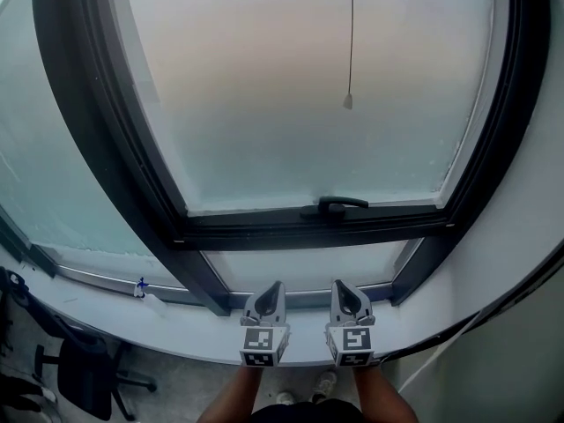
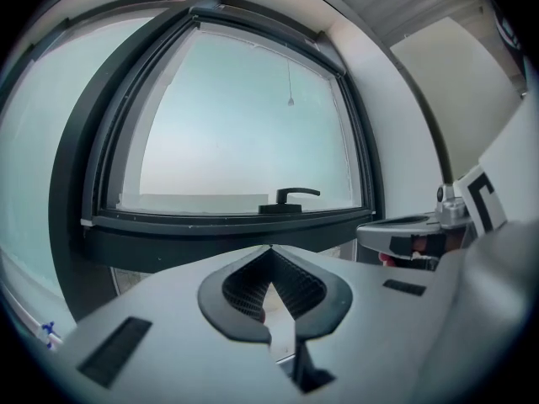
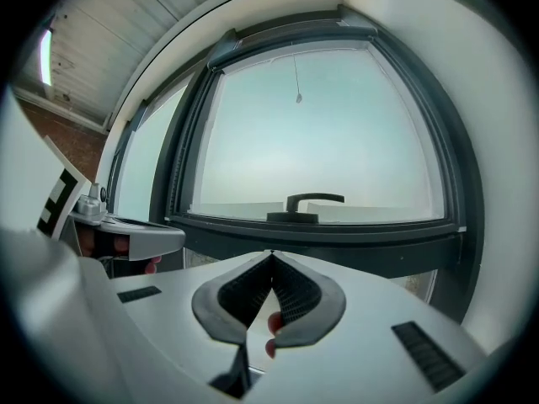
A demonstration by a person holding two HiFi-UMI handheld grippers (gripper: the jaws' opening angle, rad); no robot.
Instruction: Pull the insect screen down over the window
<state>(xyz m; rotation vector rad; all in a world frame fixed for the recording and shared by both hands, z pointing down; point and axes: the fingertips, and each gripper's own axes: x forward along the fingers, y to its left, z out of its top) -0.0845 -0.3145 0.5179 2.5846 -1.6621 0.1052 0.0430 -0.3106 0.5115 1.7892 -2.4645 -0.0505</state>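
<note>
"As we look down the window, where do our two tools stand against the black lever handle (image 1: 333,206) on the sash's bottom rail?"

"Both sit below the handle, side by side, well apart from it. The left gripper (image 1: 277,287), grey plastic with a marker cube, lies below and a little left of the handle; the right gripper (image 1: 338,285), its twin, lies almost straight below it; both point level at the glass."

"And the jaws?"

"Closed on both; in each gripper view the dark ribbed pads (image 2: 295,283) meet at the tip, and nothing is clamped between them."

"Where is the insect screen?"

"We cannot make out the screen itself; the frosted pale glass pane (image 1: 264,104) above the handle looks bare. High above the handle, a touch to its right, a thin dark pull cord (image 1: 352,33) hangs before the pane and ends in a small pale toggle (image 1: 348,101); neither gripper touches it."

"What else do we see?"

"A dark grey window frame (image 1: 106,130) rings the pane; the white curved sill (image 1: 176,324) runs below the handle; far down to the handle's left stands a black office chair (image 1: 88,373)."
</note>
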